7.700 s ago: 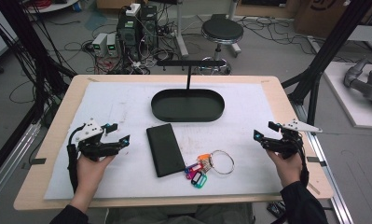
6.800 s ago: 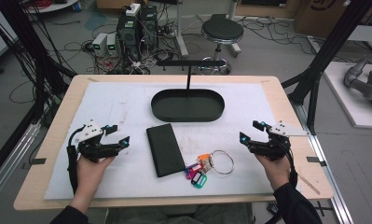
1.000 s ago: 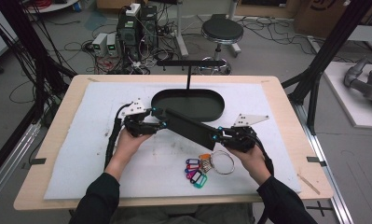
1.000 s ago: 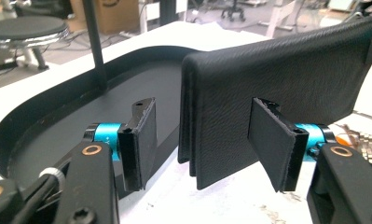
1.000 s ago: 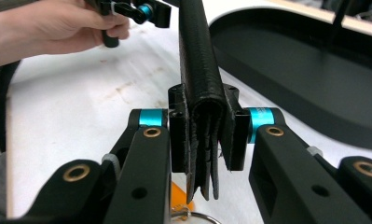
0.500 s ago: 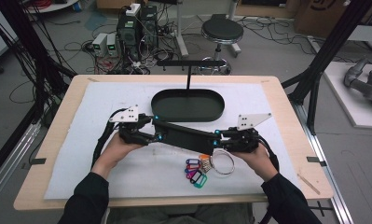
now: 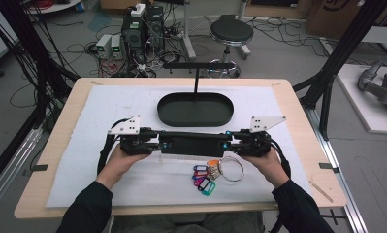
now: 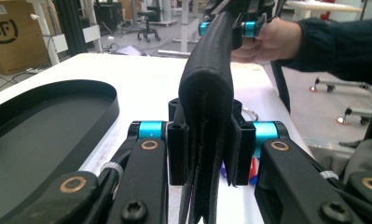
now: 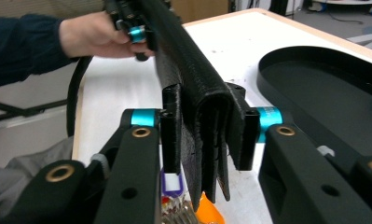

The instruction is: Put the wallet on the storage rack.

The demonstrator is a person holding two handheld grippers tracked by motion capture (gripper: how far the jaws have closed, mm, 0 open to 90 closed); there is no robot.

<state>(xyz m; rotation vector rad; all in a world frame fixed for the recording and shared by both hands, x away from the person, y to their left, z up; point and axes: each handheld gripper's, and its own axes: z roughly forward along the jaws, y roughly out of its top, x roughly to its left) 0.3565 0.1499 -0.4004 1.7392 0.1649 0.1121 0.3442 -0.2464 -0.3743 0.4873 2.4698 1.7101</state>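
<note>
Black wallet [image 7: 193, 144] held level above table [image 7: 60, 194], fold edge up, between tray [image 7: 195, 109] and key ring [image 7: 215, 172] (keys just below). Left claw [image 7: 158, 144] clamped on one end, right claw [image 7: 228, 143] clamped on other

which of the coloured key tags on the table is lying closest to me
The green key tag. It lies at the near end of the bunch, below the purple tag; the orange tag lies farthest back, under the black wallet.

A cardboard box [image 8: 9, 35] bears the letters "SF".
</note>
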